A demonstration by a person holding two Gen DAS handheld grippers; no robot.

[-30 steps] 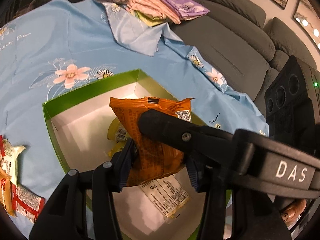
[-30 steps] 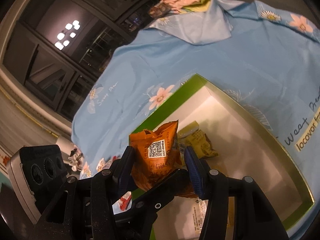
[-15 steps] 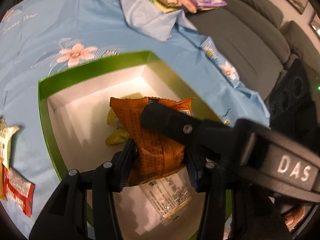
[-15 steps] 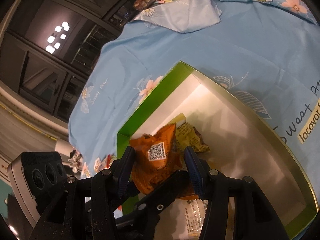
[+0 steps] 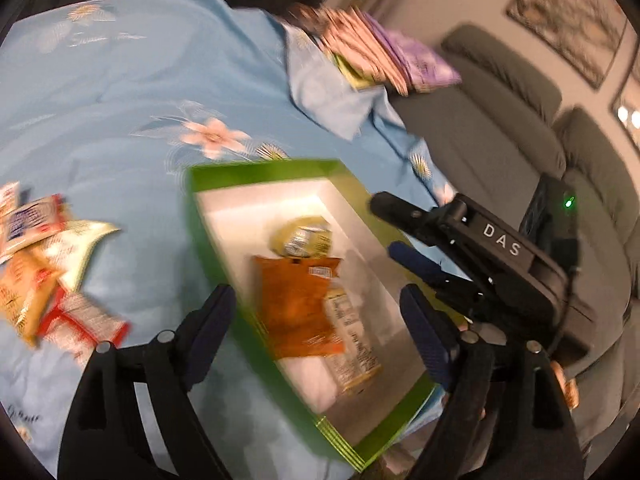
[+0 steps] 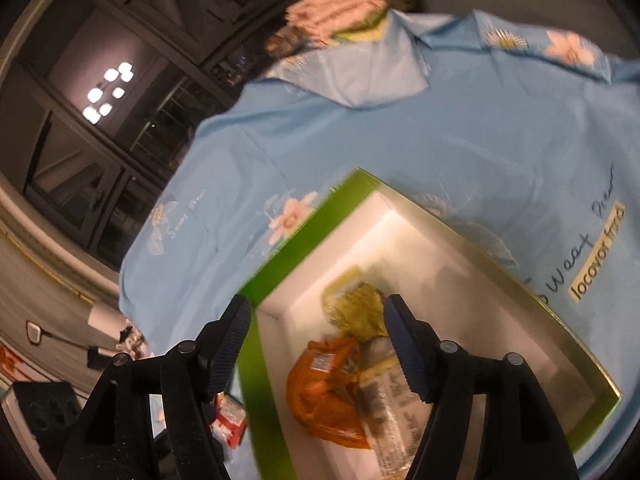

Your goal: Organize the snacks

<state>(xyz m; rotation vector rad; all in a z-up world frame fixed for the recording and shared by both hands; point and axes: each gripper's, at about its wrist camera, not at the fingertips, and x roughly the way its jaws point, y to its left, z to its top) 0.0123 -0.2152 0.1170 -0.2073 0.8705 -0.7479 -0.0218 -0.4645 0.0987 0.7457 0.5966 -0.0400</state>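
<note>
both tongs just let go of the orange snack pack (image 5: pixel 298 304). a sec ago it was pinched between both sets over the box; now it lies flat inside the green box (image 5: pixel 208 248), on the white floor, touching the clear-wrapped pack w/ printed label (image 5: pixel 352 344) at its 4 o'clock and just below the yellow-green pack (image 5: pixel 304 238) at its 12 o'clock.

left tongs (image 5: pixel 316 320): jaws opening, wide apart, nothing held. pack shows between the tips in view but lies below in the box, no pad contact. left wrist view is motion-blurred, framing has swung toward the loose pile.

right tongs (image 6: pixel 318 340): jaws opening too, about mid-spread, nothing gripped. orange pack (image 6: pixel 324 396) sits below the gap, crumpled against the labelled pack.

meaning for task: my read is this item is done, 3 packs in box so far. remaining: loose snack pile (image 5: pixel 44 272) on the blue floral cloth (image 5: pixel 120 120) covering the desk, at 9 o'clock of the box, well apart from it. likely next target for left tongs, since that side is nearer.

risk: box wall on pile side is between tongs and pile; need to clear the rim.
</note>
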